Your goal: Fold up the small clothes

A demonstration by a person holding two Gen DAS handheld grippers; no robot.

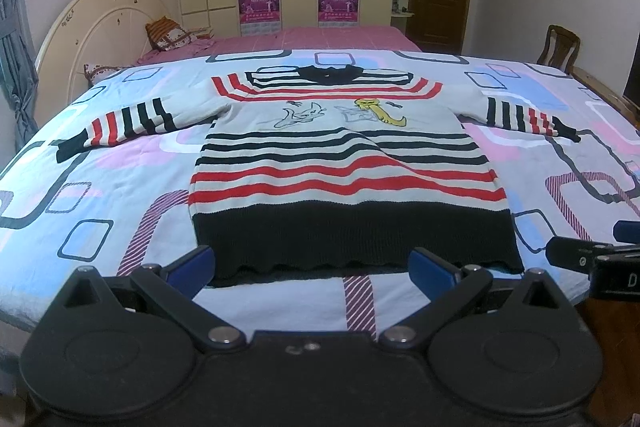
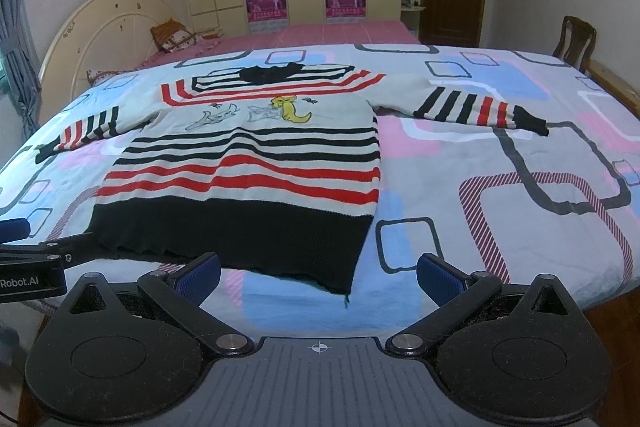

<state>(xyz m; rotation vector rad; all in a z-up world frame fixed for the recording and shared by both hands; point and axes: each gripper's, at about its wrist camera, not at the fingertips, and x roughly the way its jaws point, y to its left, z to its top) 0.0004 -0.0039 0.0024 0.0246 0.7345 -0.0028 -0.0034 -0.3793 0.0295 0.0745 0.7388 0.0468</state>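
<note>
A small knit sweater (image 1: 344,163) lies flat, face up, on the bed, with both sleeves spread out. It has red, black and white stripes, a black hem nearest me and cartoon figures on the chest. It also shows in the right wrist view (image 2: 248,167). My left gripper (image 1: 312,267) is open and empty, just in front of the hem's middle. My right gripper (image 2: 318,275) is open and empty, in front of the hem's right corner. Each gripper shows at the edge of the other's view: the right one (image 1: 592,255), the left one (image 2: 36,259).
The bed has a patterned sheet (image 1: 100,187) of rounded squares in blue, pink and grey. A pink bed (image 1: 312,39) with pillows and a round headboard stands behind. A wooden chair (image 1: 558,47) is at the far right. Wardrobes and a door line the back wall.
</note>
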